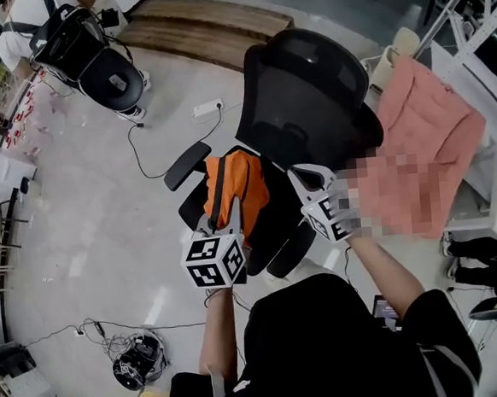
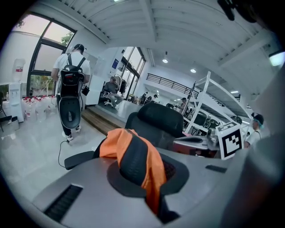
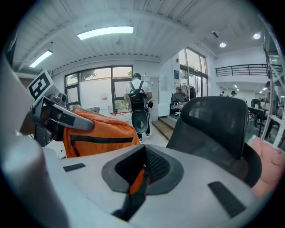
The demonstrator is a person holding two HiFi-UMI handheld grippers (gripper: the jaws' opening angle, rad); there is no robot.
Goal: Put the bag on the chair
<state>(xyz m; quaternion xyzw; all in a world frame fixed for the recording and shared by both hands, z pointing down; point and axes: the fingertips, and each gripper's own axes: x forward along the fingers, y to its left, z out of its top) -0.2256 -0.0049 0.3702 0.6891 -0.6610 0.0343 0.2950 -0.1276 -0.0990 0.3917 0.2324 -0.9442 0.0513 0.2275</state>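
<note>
At the far left a person (image 2: 71, 67) carrying a black pack stands on the pale floor, well apart from the work, and nearer the bottom edge a tangle of cables (image 1: 131, 362) lies on that floor. A white power strip (image 1: 207, 108) with its cord sits on the floor just behind the chair (image 1: 309, 94), whose left armrest (image 1: 186, 165) juts out close beside the load. The left gripper (image 2: 144, 176) has its jaws pressed together on a fold of orange cloth and black mesh strap of the bag (image 1: 240, 181). The bag hangs over the seat (image 1: 277, 210), between the armrest and the tall mesh backrest (image 1: 303, 78) (whether its bottom touches the seat cannot be told). To its right the right gripper (image 3: 142, 169) pinches a narrow black-and-orange strap (image 3: 136, 185) of the same bag, its jaws closed on it. Further right a pink cushion (image 1: 436, 136) lies just beside the backrest, partly under a mosaic patch, and a white rack (image 1: 465, 13) stands at the edge.
</note>
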